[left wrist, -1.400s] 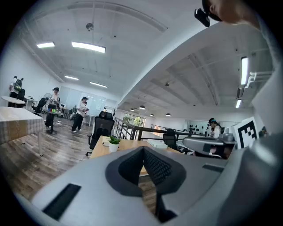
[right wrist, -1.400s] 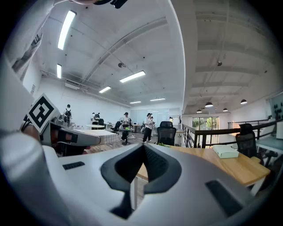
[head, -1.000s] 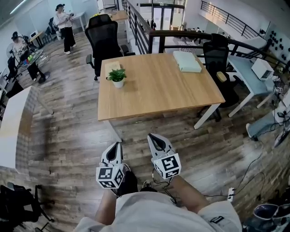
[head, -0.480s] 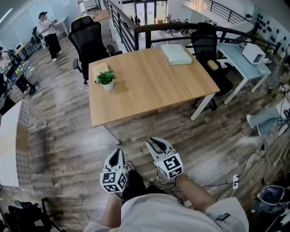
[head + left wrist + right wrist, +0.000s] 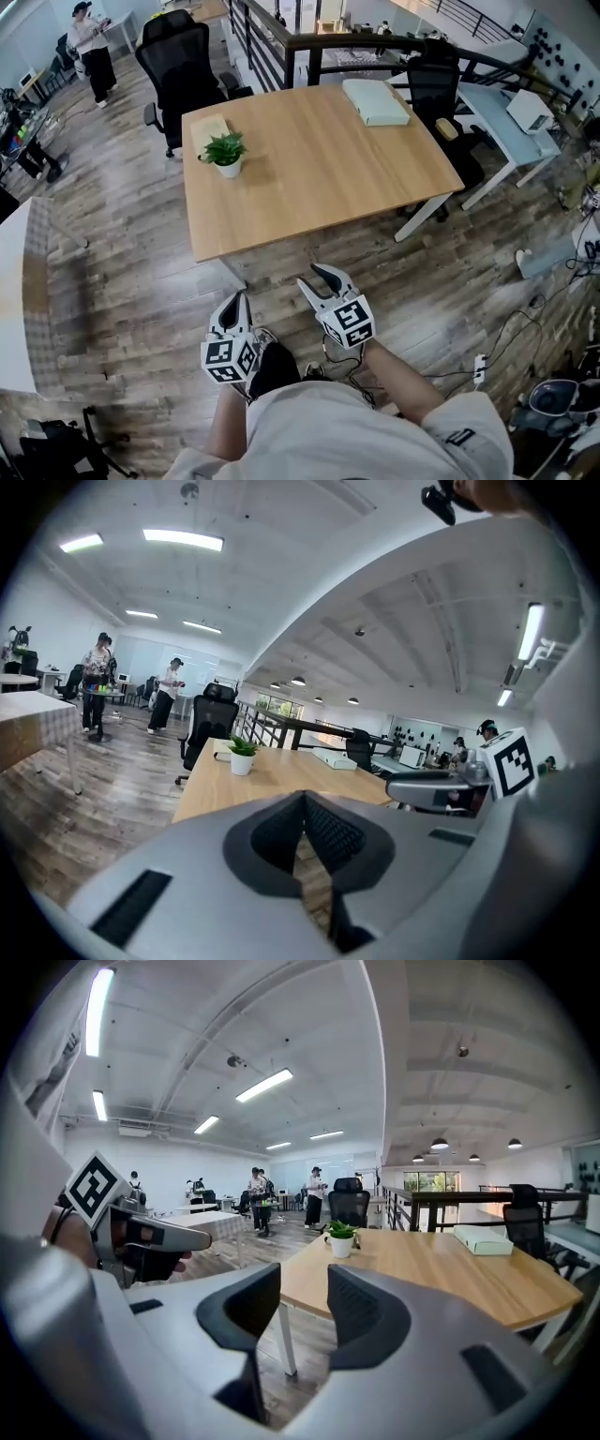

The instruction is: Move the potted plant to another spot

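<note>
- The wooden table [image 5: 319,169] stands at 12 o'clock, well apart from both grippers.
- The left gripper [image 5: 242,299] has its jaws clenched together on nothing.
- The right gripper [image 5: 317,276] has its jaws opening, with nothing between them.
- The potted plant [image 5: 226,153] stands upright near the table's 10 o'clock corner, at 12 o'clock from the left gripper.

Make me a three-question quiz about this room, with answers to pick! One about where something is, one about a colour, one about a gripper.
1. Where does the potted plant stand? A) on the floor B) on the wooden table C) on a black chair
2. What colour is its pot? A) white B) red C) blue
3. On the left gripper, how are the fingers? A) clamped on the plant B) clamped on a chair C) shut together, empty

Answers: 1 B, it sits near the table's far left corner; 2 A, the pot shows white under green leaves; 3 C, the fingers meet with nothing between them.
</note>
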{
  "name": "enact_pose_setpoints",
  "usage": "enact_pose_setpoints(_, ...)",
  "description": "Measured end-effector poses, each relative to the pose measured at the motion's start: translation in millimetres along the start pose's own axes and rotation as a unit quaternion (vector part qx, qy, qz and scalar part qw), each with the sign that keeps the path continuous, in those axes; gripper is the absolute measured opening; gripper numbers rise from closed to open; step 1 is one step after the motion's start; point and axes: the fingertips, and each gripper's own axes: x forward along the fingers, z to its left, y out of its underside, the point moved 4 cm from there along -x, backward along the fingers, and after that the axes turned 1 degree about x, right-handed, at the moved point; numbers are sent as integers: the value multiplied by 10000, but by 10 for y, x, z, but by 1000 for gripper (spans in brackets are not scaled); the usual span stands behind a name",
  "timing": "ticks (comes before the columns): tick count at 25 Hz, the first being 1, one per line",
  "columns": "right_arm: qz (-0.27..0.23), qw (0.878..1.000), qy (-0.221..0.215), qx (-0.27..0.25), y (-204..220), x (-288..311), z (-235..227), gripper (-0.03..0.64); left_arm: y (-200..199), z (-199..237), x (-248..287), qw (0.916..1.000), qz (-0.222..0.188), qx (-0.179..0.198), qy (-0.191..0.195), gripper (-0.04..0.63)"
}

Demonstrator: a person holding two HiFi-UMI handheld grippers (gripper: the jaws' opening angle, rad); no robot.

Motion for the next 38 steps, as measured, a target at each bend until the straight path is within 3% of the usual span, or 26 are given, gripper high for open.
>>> enact_pose_setpoints(6,172,9995,186,-203,-323,592,-105,190,-358,581,435,9997,-126,-51,206,12)
enact_pose_setpoints(9,284,9983,306,-405,-454,755,-179,193,-449,819,596,9992,-194,-194,288,12)
enact_pose_setpoints(13,365,9975,454,-409,-550,923,-171,196,-496,1085,727,9994,-164,-108,295,12)
enact_pose_setpoints(24,589,9973,330,-280,-462,1324,-228,218,-372,1344,973,9990,53,-369,265,12)
enact_pose_setpoints(32,562,9981,184,-164,-512,1699,-680,228,-565,1411,1414,9996,170,-218,103,12)
enact_pose_setpoints(38,560,9976,70,-406,-587,1941,-1271,264,-765,1368,2070,9996,259,-75,31,12)
